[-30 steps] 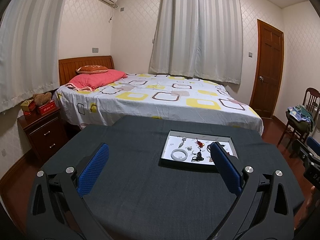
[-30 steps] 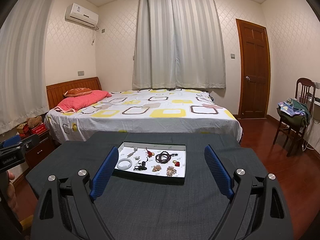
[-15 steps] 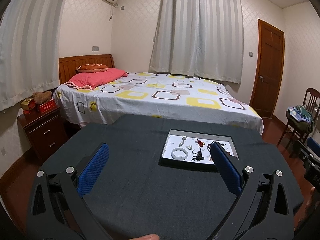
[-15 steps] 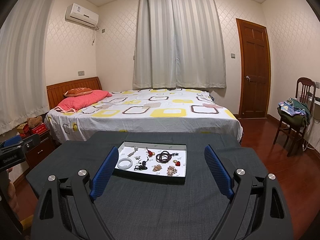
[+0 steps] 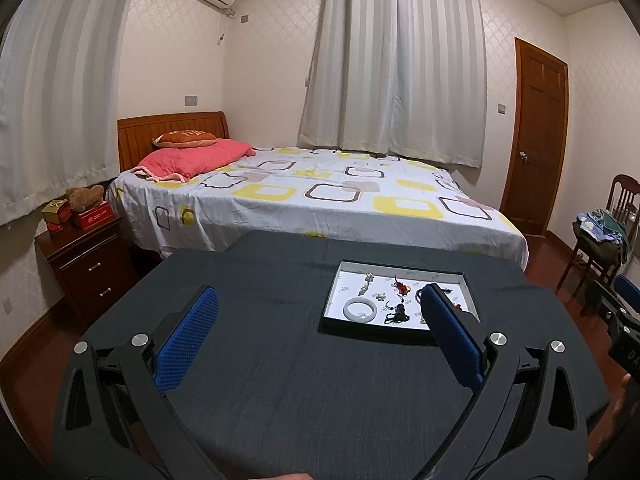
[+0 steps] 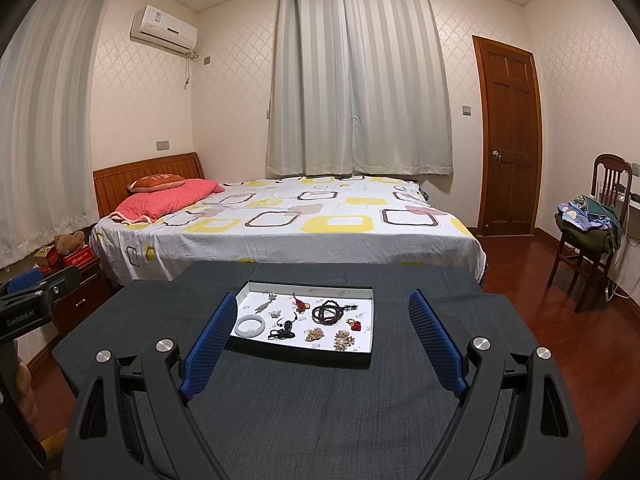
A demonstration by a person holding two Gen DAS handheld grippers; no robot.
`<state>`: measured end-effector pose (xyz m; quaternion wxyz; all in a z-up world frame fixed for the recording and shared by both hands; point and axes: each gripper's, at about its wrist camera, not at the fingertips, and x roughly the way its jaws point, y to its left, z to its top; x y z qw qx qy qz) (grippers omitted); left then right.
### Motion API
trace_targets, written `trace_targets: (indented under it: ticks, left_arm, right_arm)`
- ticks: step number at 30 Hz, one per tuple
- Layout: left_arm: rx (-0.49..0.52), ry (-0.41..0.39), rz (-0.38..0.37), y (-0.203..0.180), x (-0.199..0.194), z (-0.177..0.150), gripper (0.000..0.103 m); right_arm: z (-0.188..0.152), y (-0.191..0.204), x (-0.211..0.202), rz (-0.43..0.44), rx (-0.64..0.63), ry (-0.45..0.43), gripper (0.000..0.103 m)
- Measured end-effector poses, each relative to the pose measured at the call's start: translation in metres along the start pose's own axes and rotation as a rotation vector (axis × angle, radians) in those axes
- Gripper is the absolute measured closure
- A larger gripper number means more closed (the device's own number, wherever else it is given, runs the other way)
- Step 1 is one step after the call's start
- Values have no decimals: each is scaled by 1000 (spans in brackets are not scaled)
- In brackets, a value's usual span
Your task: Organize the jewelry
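Observation:
A shallow black tray with a white floor [image 6: 362,354] lies on the dark cloth table [image 6: 304,408]; it also shows in the left wrist view [image 5: 332,322]. In it lie a white bangle [image 6: 250,326], a dark bead bracelet [image 6: 326,312], a black cord pendant [image 6: 282,330], a red charm [image 6: 301,305], a silver piece [image 6: 266,302] and gold flower pieces [image 6: 346,339]. My right gripper [image 6: 320,336] is open and empty, held above the table just short of the tray. My left gripper [image 5: 320,334] is open and empty, left of the tray; the bangle [image 5: 361,309] shows between its fingers.
A bed [image 6: 288,220] stands just beyond the table. A nightstand [image 5: 86,256] with boxes and a teddy bear is at the left. A chair with clothes [image 6: 588,232] and a wooden door [image 6: 510,140] are at the right.

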<state>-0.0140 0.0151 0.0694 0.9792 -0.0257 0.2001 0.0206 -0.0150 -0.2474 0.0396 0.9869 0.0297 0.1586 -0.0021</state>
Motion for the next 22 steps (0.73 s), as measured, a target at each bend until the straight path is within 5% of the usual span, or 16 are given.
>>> trace_targets:
  ticks: [22]
  left_arm:
    - [-34, 84, 10, 14, 51, -12, 4]
  right_arm:
    - [-18, -1, 28, -8, 17, 70, 18]
